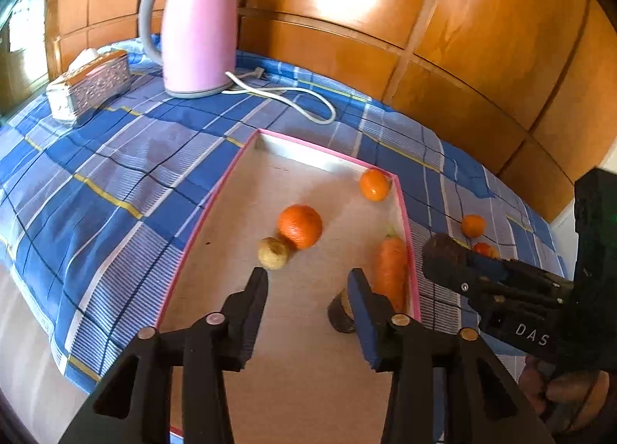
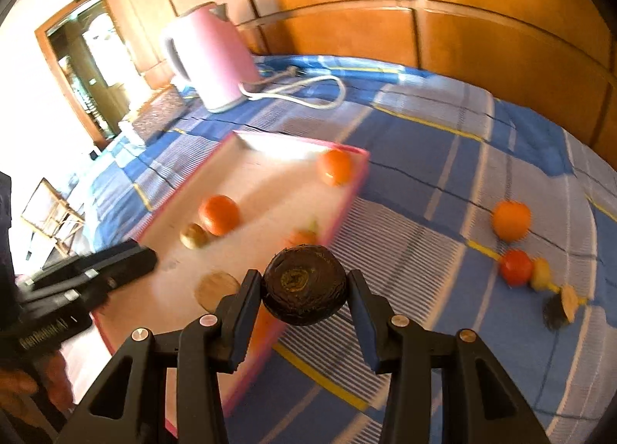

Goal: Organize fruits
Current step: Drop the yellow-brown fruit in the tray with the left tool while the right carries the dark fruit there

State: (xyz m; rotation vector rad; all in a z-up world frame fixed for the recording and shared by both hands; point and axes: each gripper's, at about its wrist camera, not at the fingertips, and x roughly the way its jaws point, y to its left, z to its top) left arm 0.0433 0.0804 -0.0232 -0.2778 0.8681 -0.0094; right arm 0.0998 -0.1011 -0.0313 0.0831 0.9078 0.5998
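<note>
Two grippers work over a pink-rimmed tray (image 1: 246,158) on a blue checked cloth (image 1: 115,158). The right gripper (image 2: 304,291) is clenched on a dark, round root-like item (image 2: 304,289), held above the tray's near right edge; the tray lies ahead and to its left, so the coming move is probably a short carry leftward and down onto the tray floor. The left gripper (image 1: 306,284) hangs released over the tray with nothing between its jaws.

In the tray I count two oranges: a large one (image 1: 300,226) mid-floor and a smaller one (image 1: 374,184) in the far right corner. There is one small tan potato-like ball (image 1: 273,253) touching the large orange, one carrot (image 1: 391,270) lying lengthwise along the right wall, and one dark piece with a pale cut face (image 1: 341,313) just beside the left gripper's right finger.

Outside the tray, to the right gripper's right, lie one orange (image 2: 511,220), one red tomato-like fruit (image 2: 516,267), a yellowish piece (image 2: 541,273) and a blurred dark piece (image 2: 559,309). A pink kettle (image 1: 196,35) stands well behind.
</note>
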